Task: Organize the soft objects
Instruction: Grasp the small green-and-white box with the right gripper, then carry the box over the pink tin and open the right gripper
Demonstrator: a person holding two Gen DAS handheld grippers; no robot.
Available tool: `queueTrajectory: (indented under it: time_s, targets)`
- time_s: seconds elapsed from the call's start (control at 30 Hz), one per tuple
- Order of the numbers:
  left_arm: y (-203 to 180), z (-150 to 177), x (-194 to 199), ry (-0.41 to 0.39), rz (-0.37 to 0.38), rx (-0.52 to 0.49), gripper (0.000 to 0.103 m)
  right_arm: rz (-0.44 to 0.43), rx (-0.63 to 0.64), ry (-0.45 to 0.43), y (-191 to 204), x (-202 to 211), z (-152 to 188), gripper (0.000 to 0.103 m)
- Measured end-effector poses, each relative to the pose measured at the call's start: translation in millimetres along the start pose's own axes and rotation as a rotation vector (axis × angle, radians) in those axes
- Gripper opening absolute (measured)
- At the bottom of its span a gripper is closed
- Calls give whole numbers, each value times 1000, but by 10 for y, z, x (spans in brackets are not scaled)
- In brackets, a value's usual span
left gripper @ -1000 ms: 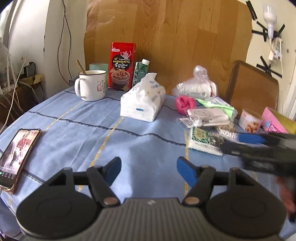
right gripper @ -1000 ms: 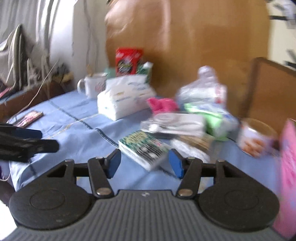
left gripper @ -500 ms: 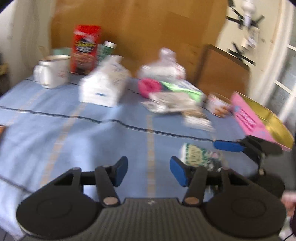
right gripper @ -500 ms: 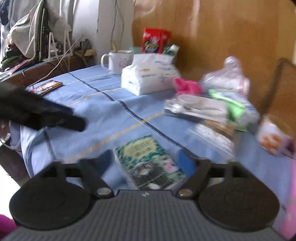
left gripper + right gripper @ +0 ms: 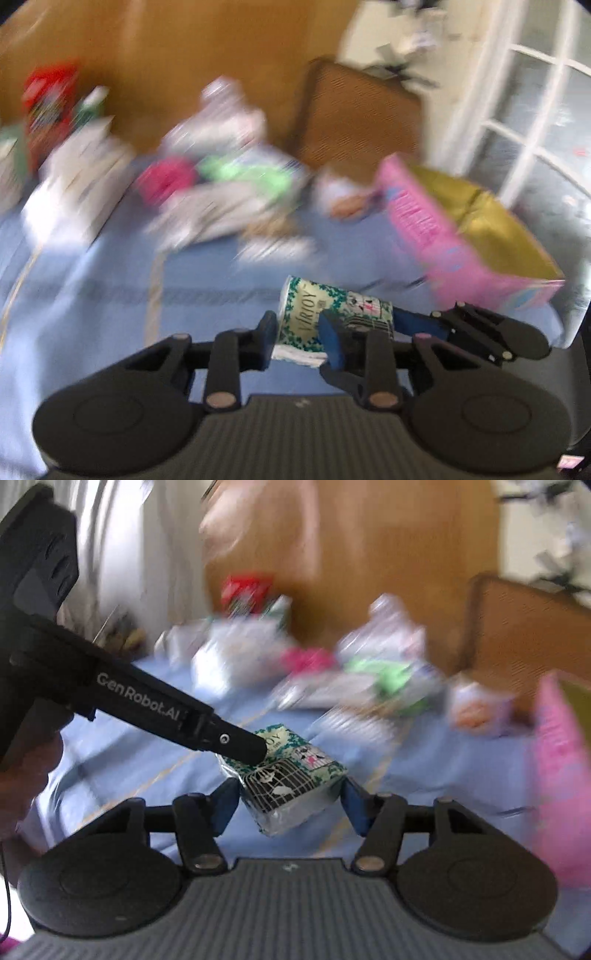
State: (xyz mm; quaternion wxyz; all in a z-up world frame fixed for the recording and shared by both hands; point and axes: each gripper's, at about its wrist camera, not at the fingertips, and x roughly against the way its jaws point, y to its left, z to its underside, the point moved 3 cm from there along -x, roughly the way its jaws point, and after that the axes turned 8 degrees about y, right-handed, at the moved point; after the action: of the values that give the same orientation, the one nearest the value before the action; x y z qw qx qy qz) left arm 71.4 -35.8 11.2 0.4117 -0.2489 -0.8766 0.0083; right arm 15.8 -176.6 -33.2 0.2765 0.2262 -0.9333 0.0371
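A small tissue pack (image 5: 306, 306) with a green and white print hangs just above the blue tablecloth (image 5: 92, 314), held from both ends. In the left wrist view my left gripper (image 5: 297, 328) has its jaws closing on the pack's near end, and both pads touch it. A blue finger (image 5: 417, 323) of the right gripper reaches in from the right onto the other end. In the right wrist view the pack (image 5: 291, 771) sits crosswise in my right gripper (image 5: 289, 797), whose jaws are closing with pads against its sides. The left gripper's black finger (image 5: 236, 740) lies on top of it.
All blurred by motion. A pink and gold box (image 5: 443, 240) stands open at the right. Behind are a white tissue bag (image 5: 74, 192), a pink cloth (image 5: 166, 177), a green packet (image 5: 240, 173), a snack cup (image 5: 343, 192), a red box (image 5: 48, 99) and a chair back (image 5: 354, 118).
The right gripper opened wide over the tissue pack lying on the table, then narrowed onto it and raised it. The left gripper swung right, narrowed and took the pack's other end.
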Motion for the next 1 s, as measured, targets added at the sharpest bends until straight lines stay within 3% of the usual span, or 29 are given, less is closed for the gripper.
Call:
queueTrajectory:
  time_s: [0.2, 0.37, 0.43, 0.5, 0.6, 0.73, 0.8, 0.83, 0.9, 1.0]
  targets:
    - [-1148, -574, -292, -95, 121, -214, 27, 313, -41, -157, -671, 738, -51, 63]
    - [-1874, -774, -825, -59, 216, -260, 27, 531, -110, -132, -1332, 957, 73, 65]
    - [-2032, -767, -1063, -23, 206, -265, 27, 601, -128, -99, -1500, 977, 147, 66]
    - [-2087, -731, -1224, -1, 165, -272, 27, 642, -152, -72, -1624, 907, 168, 79]
    - [-1978, -717, -1273, 11, 131, -248, 29, 682, -147, -79, -1671, 884, 204, 88]
    - [-1501, -746, -856, -76, 170, -170, 32, 646, -169, -136, -1601, 957, 174, 87]
    - [-1094, -712, -631, -125, 136, -120, 33, 600, -186, -185, -1554, 999, 116, 82]
    - [-852, -658, -540, -141, 91, -91, 33, 559, -190, -212, -1487, 1008, 71, 79]
    - [-374, -546, -381, -175, -19, -36, 33, 457, -197, -231, -1385, 969, -21, 63]
    - [429, -296, -196, -190, -207, 67, 33, 246, -177, -193, -1123, 685, -241, 55]
